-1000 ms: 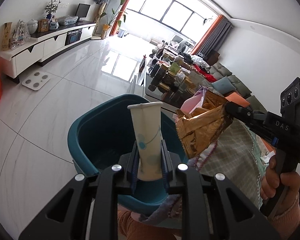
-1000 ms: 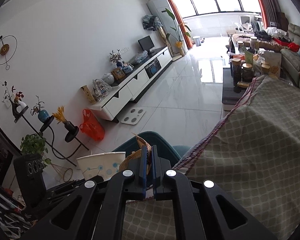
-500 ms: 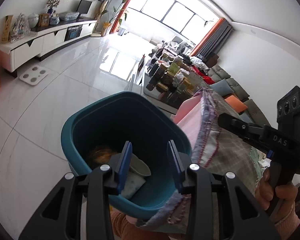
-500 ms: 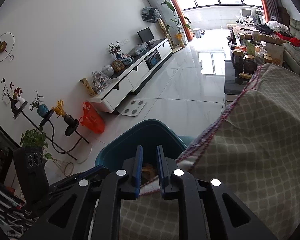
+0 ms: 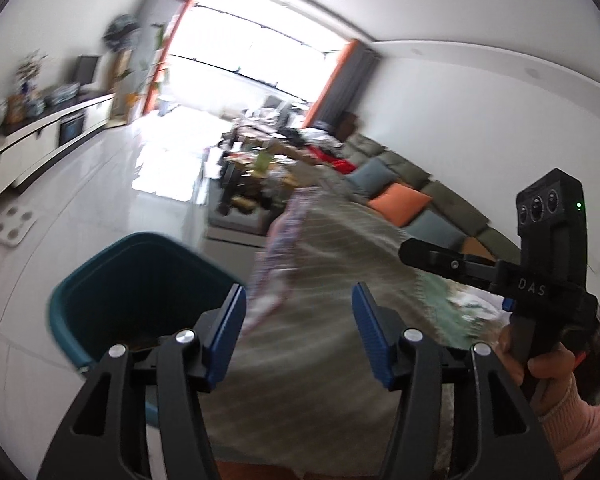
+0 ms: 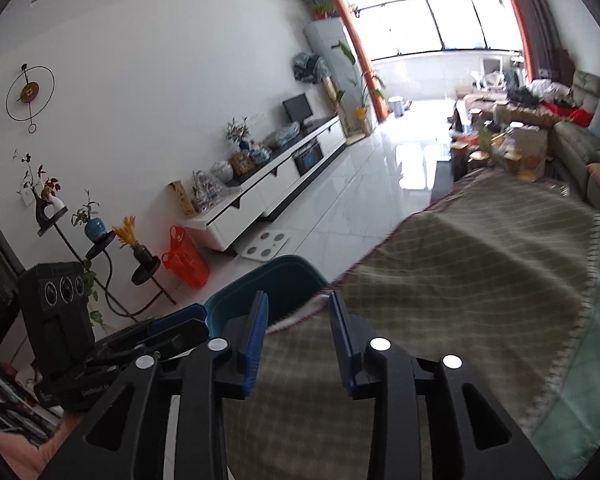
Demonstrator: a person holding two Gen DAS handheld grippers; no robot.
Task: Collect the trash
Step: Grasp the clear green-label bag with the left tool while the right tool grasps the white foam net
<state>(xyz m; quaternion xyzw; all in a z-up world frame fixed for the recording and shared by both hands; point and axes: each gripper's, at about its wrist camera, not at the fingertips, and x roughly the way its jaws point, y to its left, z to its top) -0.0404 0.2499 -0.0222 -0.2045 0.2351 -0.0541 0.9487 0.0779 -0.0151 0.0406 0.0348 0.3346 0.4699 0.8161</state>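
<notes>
Now, taking the teal bin point(image 5: 140, 280) as my landmark: from the left wrist camera I see it low on the left, standing on the white tiled floor point(image 5: 80, 208), right against the hanging edge of the checked tablecloth point(image 5: 320, 320). My left gripper point(image 5: 298, 328) has its blue-padded fingers spread wide with nothing between them; its left finger overlaps the bin's near right rim in view, and the right finger sits over the cloth. Whatever trash lies in the bin is hidden by the gripper frame and blur, so I cannot tell its contents. To the right of the bin, across the cloth, my right gripper point(image 5: 410, 250) juts in from the side, held by my right hand point(image 5: 540, 364); from this angle its fingers overlap and I can't read their gap.

From the right wrist camera, my left gripper's housing point(image 6: 60, 312) is left of the bin point(image 6: 268, 284). My right gripper point(image 6: 298, 340) is released, fingers parted and empty, just right of the bin's rim, over the tablecloth point(image 6: 480, 280) edge. Beyond the bin sit a white scale point(image 6: 264, 244) and an orange bag point(image 6: 186, 258).
</notes>
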